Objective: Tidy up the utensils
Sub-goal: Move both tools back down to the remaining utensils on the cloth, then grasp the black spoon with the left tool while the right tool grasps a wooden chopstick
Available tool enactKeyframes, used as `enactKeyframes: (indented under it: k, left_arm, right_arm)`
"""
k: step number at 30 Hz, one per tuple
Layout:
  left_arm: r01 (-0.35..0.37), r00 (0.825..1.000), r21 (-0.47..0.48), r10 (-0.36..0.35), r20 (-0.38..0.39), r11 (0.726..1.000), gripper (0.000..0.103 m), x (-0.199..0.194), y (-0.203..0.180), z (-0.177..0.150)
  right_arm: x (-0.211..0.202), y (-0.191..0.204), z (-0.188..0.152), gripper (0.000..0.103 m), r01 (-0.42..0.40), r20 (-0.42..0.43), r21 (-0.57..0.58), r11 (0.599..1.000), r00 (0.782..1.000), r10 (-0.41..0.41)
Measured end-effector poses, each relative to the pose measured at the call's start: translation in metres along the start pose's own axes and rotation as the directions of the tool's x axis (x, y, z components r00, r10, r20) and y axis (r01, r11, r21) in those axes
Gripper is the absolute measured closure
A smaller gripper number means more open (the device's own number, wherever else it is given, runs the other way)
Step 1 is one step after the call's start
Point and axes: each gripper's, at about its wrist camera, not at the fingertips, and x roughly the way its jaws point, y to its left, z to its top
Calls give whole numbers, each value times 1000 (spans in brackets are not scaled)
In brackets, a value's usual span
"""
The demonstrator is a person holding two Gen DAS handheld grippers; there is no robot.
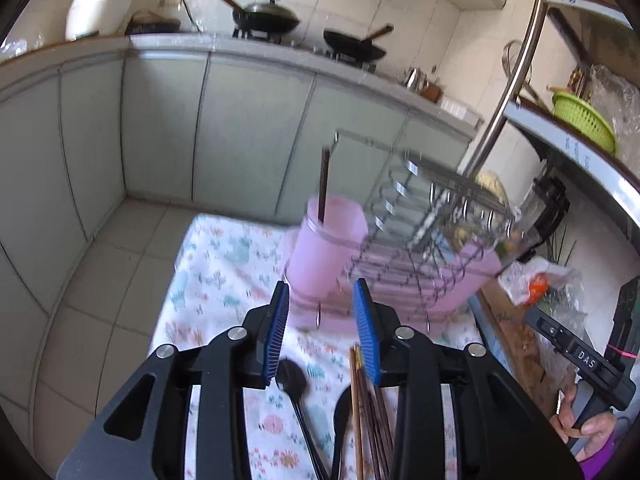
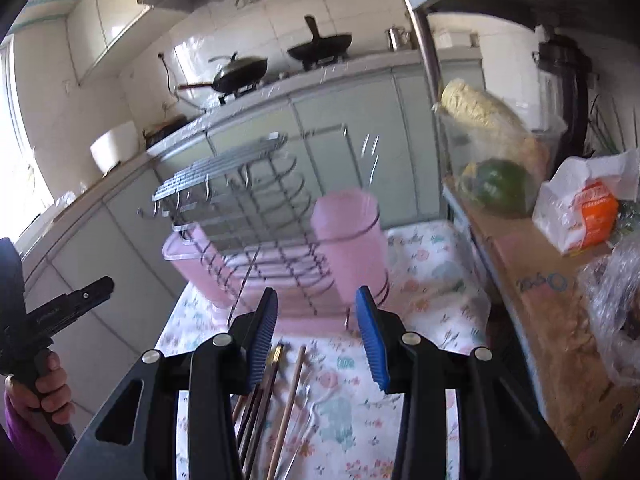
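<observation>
— Two grippers, both empty? How wide are they?

— Both spread wide. The left gripper (image 1: 322, 320) hangs above the floral tablecloth (image 1: 224, 264), its blue ribbed pads (image 1: 366, 332) touching nothing; a black spoon (image 1: 291, 380) and a bundle of brown wooden chopsticks (image 1: 362, 408) lie below it.

— And the right gripper (image 2: 316, 320)?

— Same gap, nothing between the pads, with chopsticks (image 2: 290, 392) on the cloth beneath.

— Where is the holder?

— The pink plastic utensil cup (image 1: 328, 240) stands at the wire dish rack (image 1: 416, 216) on its pink tray, just ahead, one dark chopstick (image 1: 323, 184) upright inside.
</observation>
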Motion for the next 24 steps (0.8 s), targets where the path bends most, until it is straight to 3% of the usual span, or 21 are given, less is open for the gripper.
enactKeyframes:
  k: [4,9,12,15,16,19,22,24]
  left_arm:
    - [-24,997,19,25,-74,1000,70,13,1,-11]
    - [-28,977,-6,26,-213,1000,70,43,10,-23]
    - [-39,946,-19,30,-324,999,70,67,15,-30]
    - [-48,900,-45,24,-435,998,70,93,20,-40]
    - [-54,884,-53,22,-467,997,70,100,22,-44]
    - [-56,822,-109,-16,-569,992,70,123,27,-58]
    - [-92,794,-107,8,-608,990,70,136,29,-65]
    - [-108,789,-87,32,-614,990,70,143,27,-66]
  right_arm:
    - [6,2,-12,63,39,-11,2,999,999,-39]
    - [30,-1,-20,63,2,-90,20,1000,996,0]
    - [50,-8,-23,71,-31,-159,74,997,986,43]
    - [68,-15,-27,82,-49,-214,128,991,974,76]
    - [74,-18,-28,87,-56,-233,144,988,968,89]
    - [86,-20,-32,88,-65,-275,170,983,955,110]
    - [95,-19,-34,88,-65,-300,165,984,947,113]
    - [102,-17,-36,88,-68,-316,164,984,942,117]
